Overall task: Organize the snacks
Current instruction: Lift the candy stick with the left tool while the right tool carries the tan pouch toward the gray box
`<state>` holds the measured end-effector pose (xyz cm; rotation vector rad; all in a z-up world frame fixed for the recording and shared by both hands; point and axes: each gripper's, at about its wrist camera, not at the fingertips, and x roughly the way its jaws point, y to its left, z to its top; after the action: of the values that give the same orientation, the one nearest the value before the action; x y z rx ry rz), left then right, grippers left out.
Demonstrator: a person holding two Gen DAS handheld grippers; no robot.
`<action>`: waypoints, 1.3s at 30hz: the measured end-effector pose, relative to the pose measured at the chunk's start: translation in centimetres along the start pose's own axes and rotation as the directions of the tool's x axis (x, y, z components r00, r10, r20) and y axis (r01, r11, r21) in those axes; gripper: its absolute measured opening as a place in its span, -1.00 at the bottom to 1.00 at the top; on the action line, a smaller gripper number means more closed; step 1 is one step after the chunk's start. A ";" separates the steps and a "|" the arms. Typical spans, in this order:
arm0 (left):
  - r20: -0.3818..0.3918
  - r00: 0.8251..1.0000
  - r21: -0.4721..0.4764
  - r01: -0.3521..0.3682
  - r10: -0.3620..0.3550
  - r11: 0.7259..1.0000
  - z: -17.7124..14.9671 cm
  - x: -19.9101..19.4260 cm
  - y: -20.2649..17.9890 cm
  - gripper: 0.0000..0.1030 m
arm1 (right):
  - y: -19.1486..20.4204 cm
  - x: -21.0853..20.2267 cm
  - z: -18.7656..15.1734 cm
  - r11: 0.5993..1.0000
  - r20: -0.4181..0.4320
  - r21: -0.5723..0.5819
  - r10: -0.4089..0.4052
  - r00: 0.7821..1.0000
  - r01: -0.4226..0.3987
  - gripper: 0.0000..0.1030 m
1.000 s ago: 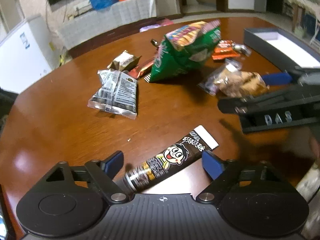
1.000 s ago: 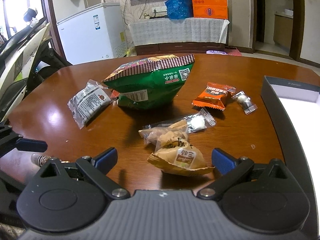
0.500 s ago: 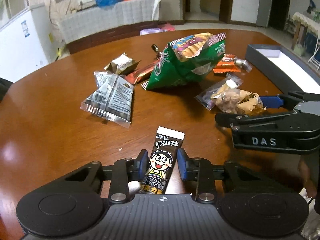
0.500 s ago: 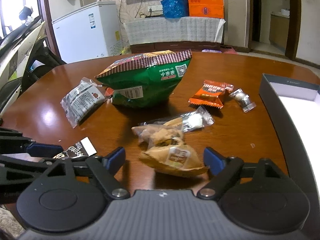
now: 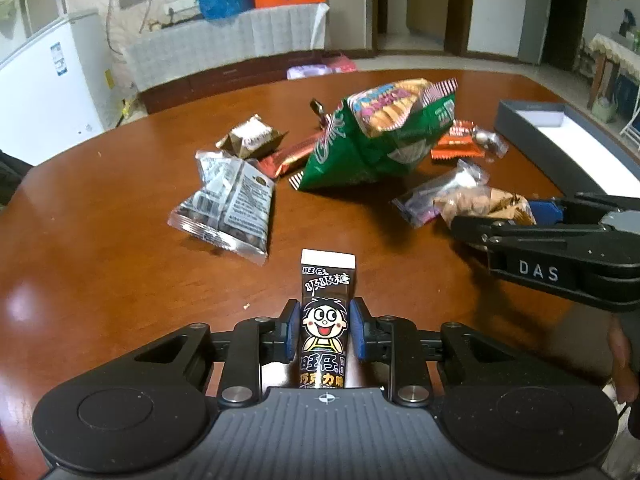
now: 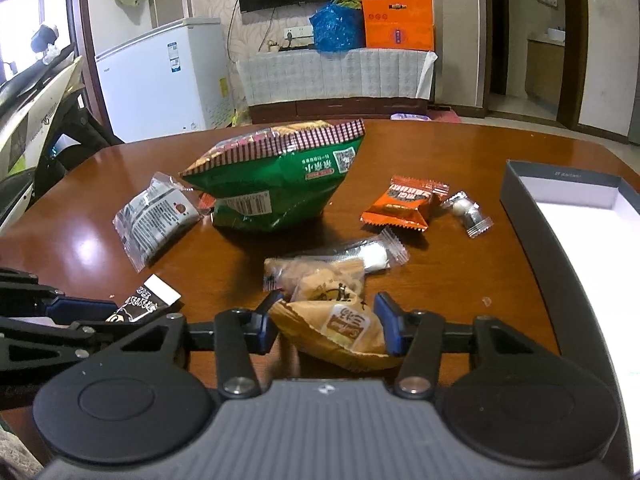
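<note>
My left gripper is shut on a black candy tube with a cartoon face, held lengthwise over the wooden table. The tube also shows in the right wrist view. My right gripper is shut on a tan snack packet, which still touches the table; it shows at right in the left wrist view. A grey box with a white inside stands at the right.
Loose snacks lie ahead: a big green bag, a silver packet, an orange packet, a small clear-wrapped candy, a clear-wrapped stick, and a brown packet.
My left gripper closed on the candy tube and turned it to point straight ahead. My right gripper's fingers closed in from wide open onto the tan packet.
</note>
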<state>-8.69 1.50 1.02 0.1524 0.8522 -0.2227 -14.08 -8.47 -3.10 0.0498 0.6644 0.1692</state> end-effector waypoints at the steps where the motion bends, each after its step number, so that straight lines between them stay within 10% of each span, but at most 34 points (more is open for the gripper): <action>1: 0.006 1.000 -0.002 0.000 0.000 1.000 0.0 -0.1 0.0 -0.47 | 0.0 -0.2 0.0 1.000 0.002 0.001 0.002 1.000 -0.002 -0.02; 39: 0.377 0.914 -0.006 0.167 -0.152 0.986 6.2 -4.4 -5.7 -0.71 | -7.9 -10.5 5.0 0.979 0.267 0.202 -0.018 0.963 -0.038 -0.10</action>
<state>-8.46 -4.80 8.11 0.0015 0.4854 -0.3762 -18.03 -17.99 6.46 0.2711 0.4088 0.1005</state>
